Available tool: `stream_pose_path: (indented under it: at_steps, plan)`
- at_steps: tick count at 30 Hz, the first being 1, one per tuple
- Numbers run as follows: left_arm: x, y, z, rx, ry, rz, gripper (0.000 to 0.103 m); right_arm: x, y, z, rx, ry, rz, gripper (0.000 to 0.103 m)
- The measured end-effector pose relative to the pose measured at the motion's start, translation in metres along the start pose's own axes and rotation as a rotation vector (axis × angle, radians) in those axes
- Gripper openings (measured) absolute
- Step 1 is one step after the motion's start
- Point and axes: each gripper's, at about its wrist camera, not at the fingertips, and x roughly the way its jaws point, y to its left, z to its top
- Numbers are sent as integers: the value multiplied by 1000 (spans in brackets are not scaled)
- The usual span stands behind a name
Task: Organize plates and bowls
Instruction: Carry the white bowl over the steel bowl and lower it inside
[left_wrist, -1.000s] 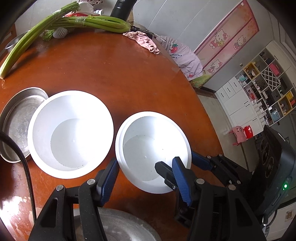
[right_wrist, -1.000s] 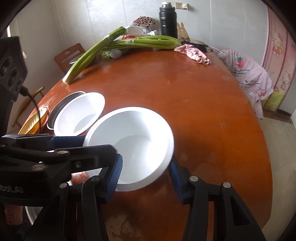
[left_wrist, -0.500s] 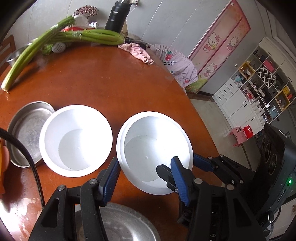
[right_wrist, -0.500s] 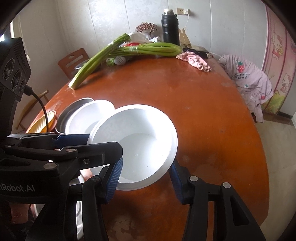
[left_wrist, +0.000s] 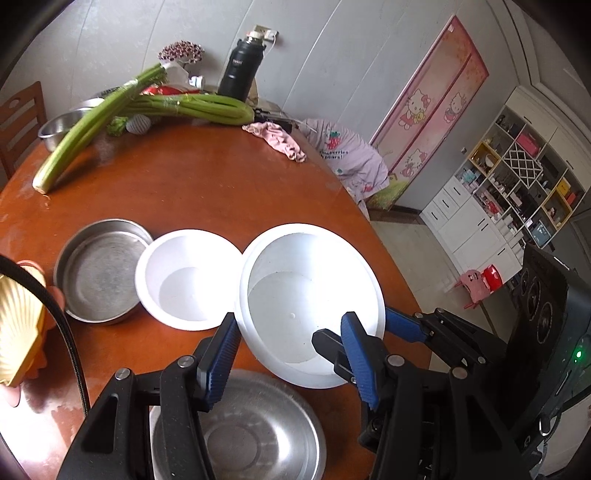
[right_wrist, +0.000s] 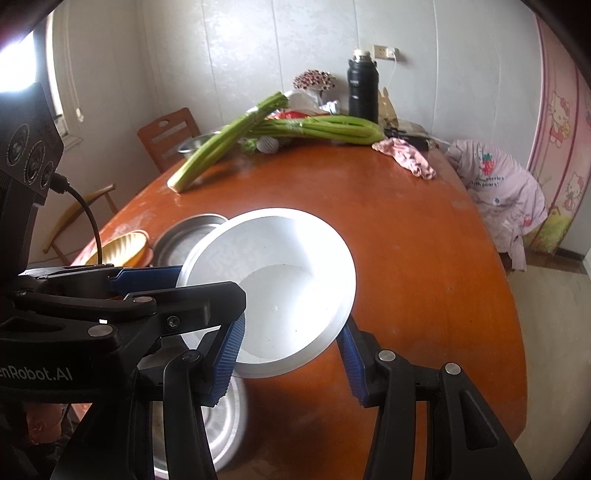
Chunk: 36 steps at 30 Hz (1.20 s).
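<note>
A white bowl (left_wrist: 310, 295) is lifted off the brown table and tilted; it also shows in the right wrist view (right_wrist: 273, 291). My left gripper (left_wrist: 291, 354) and my right gripper (right_wrist: 291, 350) each have blue fingers on both sides of its near rim and hold it between them. A second white bowl (left_wrist: 186, 277) rests on the table to the left. A steel round pan (left_wrist: 98, 269) sits beside it, also visible in the right wrist view (right_wrist: 184, 236). A steel bowl (left_wrist: 240, 428) lies under my left gripper.
A yellow fluted dish (left_wrist: 18, 325) is at the left edge. Celery stalks (left_wrist: 147, 103), a black flask (left_wrist: 240, 70), a pink cloth (left_wrist: 277, 140) and a steel basin (left_wrist: 62, 125) lie at the far side. The table's right edge (left_wrist: 384, 251) drops to the floor.
The white bowl has been lifted off the table and tilted, held by both grippers. Both views have risen and pulled back; the second bowl and the pan look farther away.
</note>
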Motion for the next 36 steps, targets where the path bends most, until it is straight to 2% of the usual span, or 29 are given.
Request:
stream_pose_path:
  at_steps: [15,26,36]
  plan:
    - [-47,26,-32,-27,-41,-9,55,-16,53,-7,-55,-11,33,52]
    - [-50,36,-57,-25,-12,-20,55,-16,71,-31,-55,25,47,52]
    - [-37,44,-77,-39,48,-15,55,-1,73,-50,-33,87,63,52]
